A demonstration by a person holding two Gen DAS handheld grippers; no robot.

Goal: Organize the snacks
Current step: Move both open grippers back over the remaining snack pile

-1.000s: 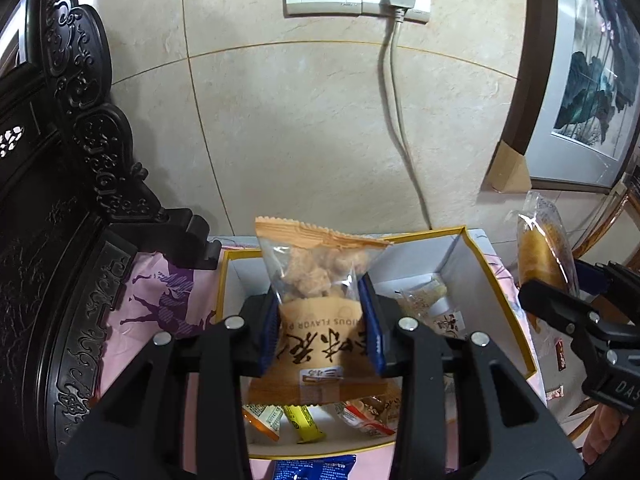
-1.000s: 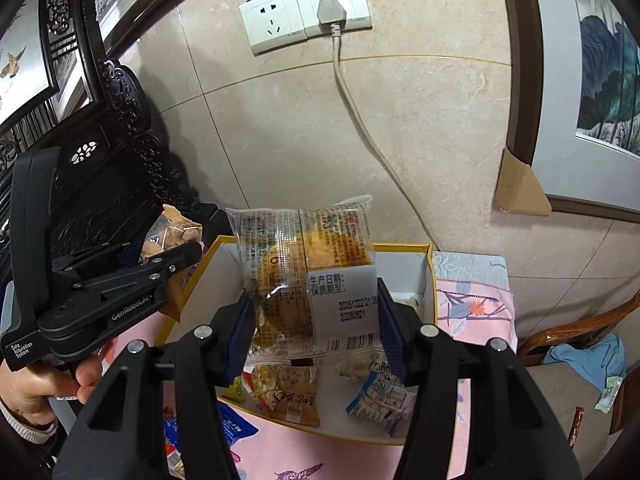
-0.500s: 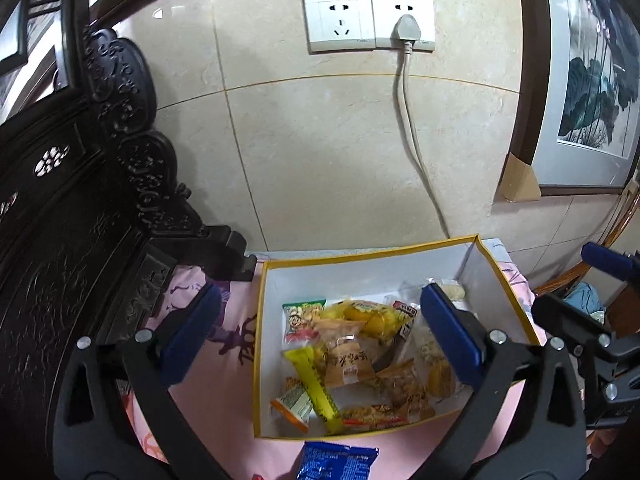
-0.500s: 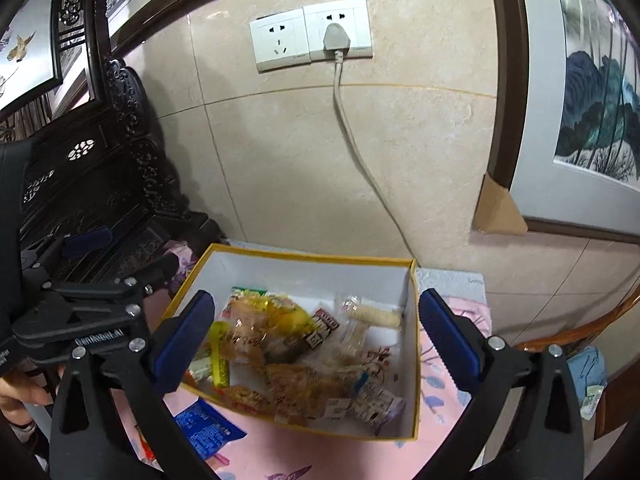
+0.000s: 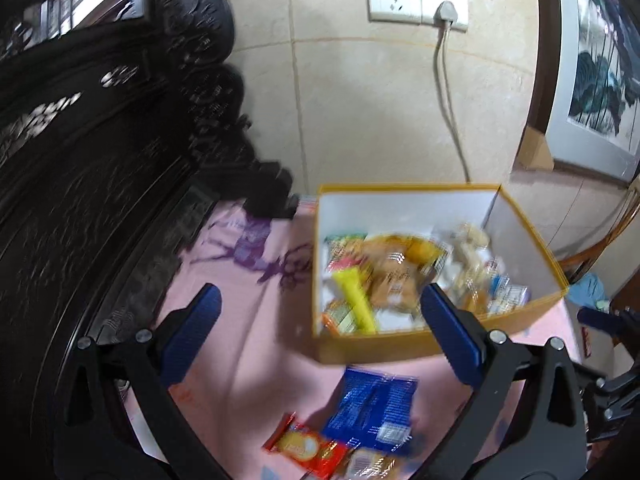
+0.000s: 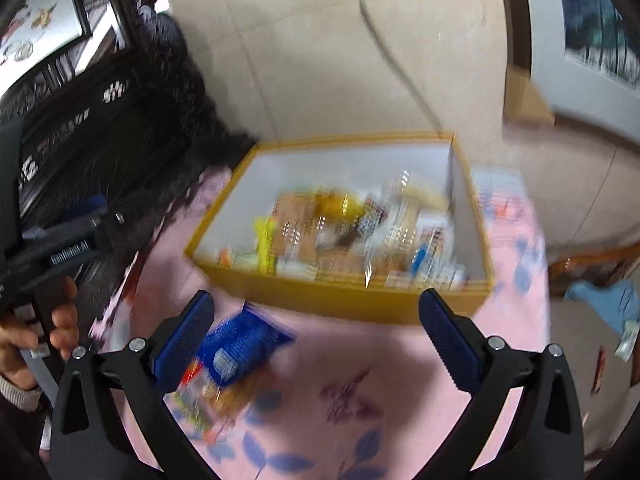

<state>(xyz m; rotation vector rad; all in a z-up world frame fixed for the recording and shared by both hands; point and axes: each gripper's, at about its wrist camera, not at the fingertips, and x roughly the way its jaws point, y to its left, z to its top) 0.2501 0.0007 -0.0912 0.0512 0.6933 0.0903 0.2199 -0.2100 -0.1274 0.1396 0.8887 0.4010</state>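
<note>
Left hand-held gripper (image 5: 318, 312): jaws spread wide, nothing between them.
Right hand-held gripper (image 6: 316, 320): jaws spread wide, empty.
Snack box (image 5: 400, 346): yellow-rimmed, on pink worktop (image 5: 248, 344), filled with packets.
Blue packet (image 5: 370, 406): on worktop, just before the box.

Left gripper (image 5: 320, 332): black plastic arms w/ silver screws, ribbed blue pads. Right gripper (image 6: 316, 332): same build. Hand (image 6: 36, 332) beside it grips a black handle w/ white lettering; pale ribbed knit cuff.
</note>
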